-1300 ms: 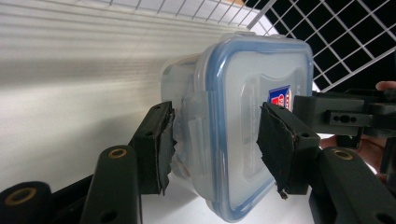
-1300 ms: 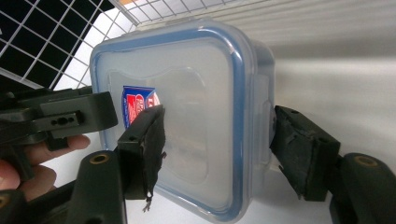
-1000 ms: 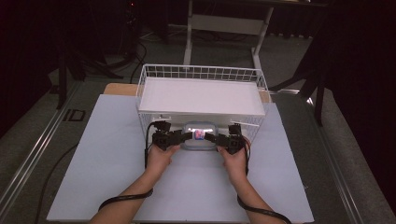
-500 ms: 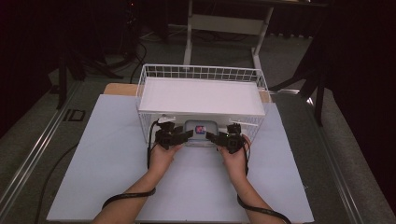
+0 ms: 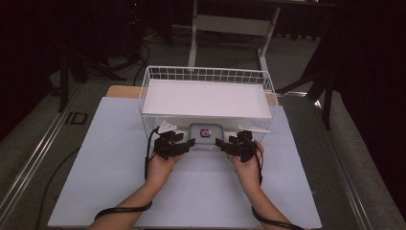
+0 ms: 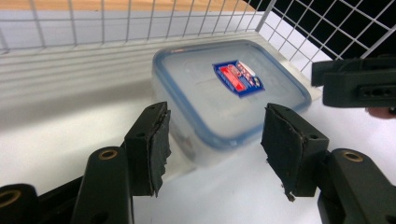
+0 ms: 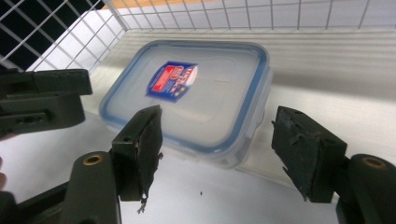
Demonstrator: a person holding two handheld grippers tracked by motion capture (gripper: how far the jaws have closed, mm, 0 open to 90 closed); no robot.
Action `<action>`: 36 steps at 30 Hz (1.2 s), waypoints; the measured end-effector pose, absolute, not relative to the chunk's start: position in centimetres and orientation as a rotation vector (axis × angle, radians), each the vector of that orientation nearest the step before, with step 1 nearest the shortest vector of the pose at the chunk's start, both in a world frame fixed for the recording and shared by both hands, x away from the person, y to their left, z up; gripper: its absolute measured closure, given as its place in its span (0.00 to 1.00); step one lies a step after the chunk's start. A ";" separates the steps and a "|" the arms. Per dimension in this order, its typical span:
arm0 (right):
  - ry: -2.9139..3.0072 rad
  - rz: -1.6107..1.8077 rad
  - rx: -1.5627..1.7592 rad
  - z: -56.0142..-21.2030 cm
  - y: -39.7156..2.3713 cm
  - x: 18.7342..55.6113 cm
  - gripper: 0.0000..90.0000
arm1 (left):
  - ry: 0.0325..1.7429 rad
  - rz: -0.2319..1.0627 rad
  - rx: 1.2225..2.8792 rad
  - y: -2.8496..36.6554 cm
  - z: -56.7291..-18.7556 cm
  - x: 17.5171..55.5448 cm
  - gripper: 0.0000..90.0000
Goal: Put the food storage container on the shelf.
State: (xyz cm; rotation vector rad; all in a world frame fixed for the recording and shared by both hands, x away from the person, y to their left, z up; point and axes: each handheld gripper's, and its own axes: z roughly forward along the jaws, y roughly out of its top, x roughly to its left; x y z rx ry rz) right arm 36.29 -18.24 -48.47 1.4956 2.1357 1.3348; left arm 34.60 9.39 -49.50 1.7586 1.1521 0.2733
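Bright light from above on the white table (image 5: 110,158), dark room all around the table, soft small shadows under the hands, high view a bit fuzzy, close views sharp on the black pads (image 6: 154,144), plastic box (image 6: 224,93) slightly soft, basket wires (image 7: 261,14) pale and washed out

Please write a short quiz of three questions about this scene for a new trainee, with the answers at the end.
1. True or false: the left gripper is clamped on the plastic container.
2. What colour is the seal around the container's lid?
3. Where does the container sit relative to the wire basket? A) on its white shelf B) under that shelf, on the table C) outside the basket, on the floor

Key: 1. False, its jaws stand open, short of the container. 2. Blue. 3. B
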 end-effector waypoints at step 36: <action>2.305 1.259 1.391 -51.7 -13.7 34.6 1.00 | 0.977 0.329 1.812 12.2 -51.7 26.7 0.03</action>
